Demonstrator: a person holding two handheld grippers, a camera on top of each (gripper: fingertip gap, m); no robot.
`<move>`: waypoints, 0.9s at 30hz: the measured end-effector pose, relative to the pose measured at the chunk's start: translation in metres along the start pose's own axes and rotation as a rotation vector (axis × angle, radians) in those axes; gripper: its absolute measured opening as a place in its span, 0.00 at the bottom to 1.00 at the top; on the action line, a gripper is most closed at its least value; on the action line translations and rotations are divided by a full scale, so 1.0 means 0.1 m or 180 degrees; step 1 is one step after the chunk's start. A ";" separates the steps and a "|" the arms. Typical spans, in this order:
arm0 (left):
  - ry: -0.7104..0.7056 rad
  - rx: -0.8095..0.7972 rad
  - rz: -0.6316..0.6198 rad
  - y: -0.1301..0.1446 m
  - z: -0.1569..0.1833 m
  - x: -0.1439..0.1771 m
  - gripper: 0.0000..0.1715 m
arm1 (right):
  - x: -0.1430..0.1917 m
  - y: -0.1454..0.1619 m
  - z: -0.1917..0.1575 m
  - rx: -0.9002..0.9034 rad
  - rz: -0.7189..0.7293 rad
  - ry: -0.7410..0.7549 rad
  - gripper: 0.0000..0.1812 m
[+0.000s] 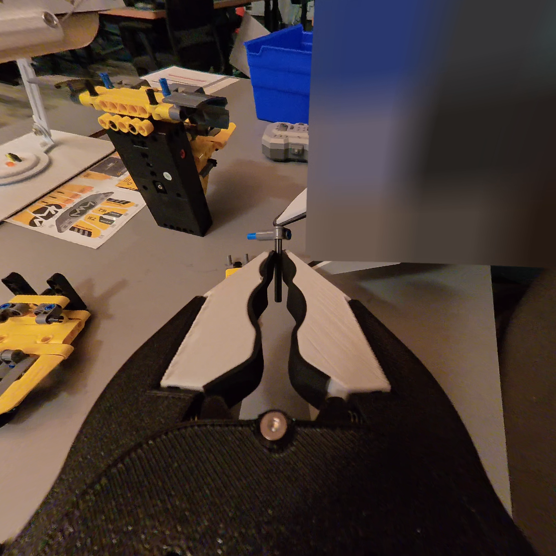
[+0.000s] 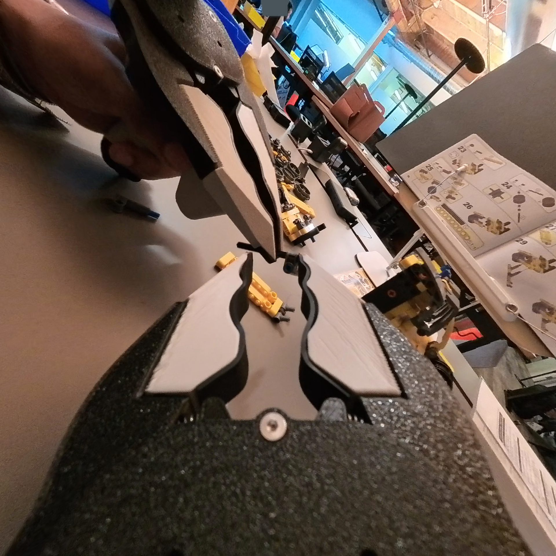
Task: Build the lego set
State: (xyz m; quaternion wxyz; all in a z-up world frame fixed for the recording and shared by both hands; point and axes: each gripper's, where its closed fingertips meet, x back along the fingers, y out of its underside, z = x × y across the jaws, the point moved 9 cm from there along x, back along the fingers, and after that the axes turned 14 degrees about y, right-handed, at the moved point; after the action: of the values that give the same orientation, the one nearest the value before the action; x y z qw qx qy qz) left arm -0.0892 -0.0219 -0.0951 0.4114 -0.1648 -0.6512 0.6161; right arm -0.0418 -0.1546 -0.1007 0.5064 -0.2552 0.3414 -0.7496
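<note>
My left gripper (image 1: 277, 252) is shut on a thin black axle (image 1: 277, 279) that stands upright between its tips. A small grey connector with a blue pin (image 1: 269, 235) sits on the axle's top end. In the right wrist view my right gripper (image 2: 275, 259) is open. The left gripper (image 2: 240, 186), held by a hand, comes down from the upper left, and its tip ends between my right fingertips. The grey connector (image 2: 290, 264) lies just inside the right-hand finger (image 2: 304, 270); I cannot tell if they touch. One white fingertip of the right gripper (image 1: 290, 214) shows just above the connector.
On the grey table stand a black and yellow brick build (image 1: 162, 168), a sticker sheet (image 1: 81, 210), a yellow sub-assembly (image 1: 33, 337), a grey box (image 1: 285, 143) and a blue bin (image 1: 279, 84). Loose yellow pieces (image 2: 264, 296) lie under my right gripper. An open instruction booklet (image 2: 487, 204) stands at right. Less than 4 cm separates the two grippers' tips.
</note>
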 end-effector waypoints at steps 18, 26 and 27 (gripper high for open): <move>-0.0157 0.0003 -0.0070 0.00 0.02 -0.04 0.00 | -0.02 0.00 -0.03 -0.0034 -0.0134 0.0064 0.14; -0.0018 0.0171 0.0237 -0.07 -0.03 -0.01 0.00 | 0.02 -0.01 0.15 -0.0494 0.0095 0.0140 0.19; -0.0005 0.0210 0.0262 -0.06 -0.04 -0.01 0.00 | 0.04 -0.01 0.17 -0.0521 0.0134 0.0176 0.22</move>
State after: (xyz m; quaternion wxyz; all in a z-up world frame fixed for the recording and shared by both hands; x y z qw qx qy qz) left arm -0.0840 -0.0205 -0.0899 0.3904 -0.1774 -0.6235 0.6537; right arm -0.0315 -0.1619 -0.0889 0.4899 -0.2677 0.4206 -0.7152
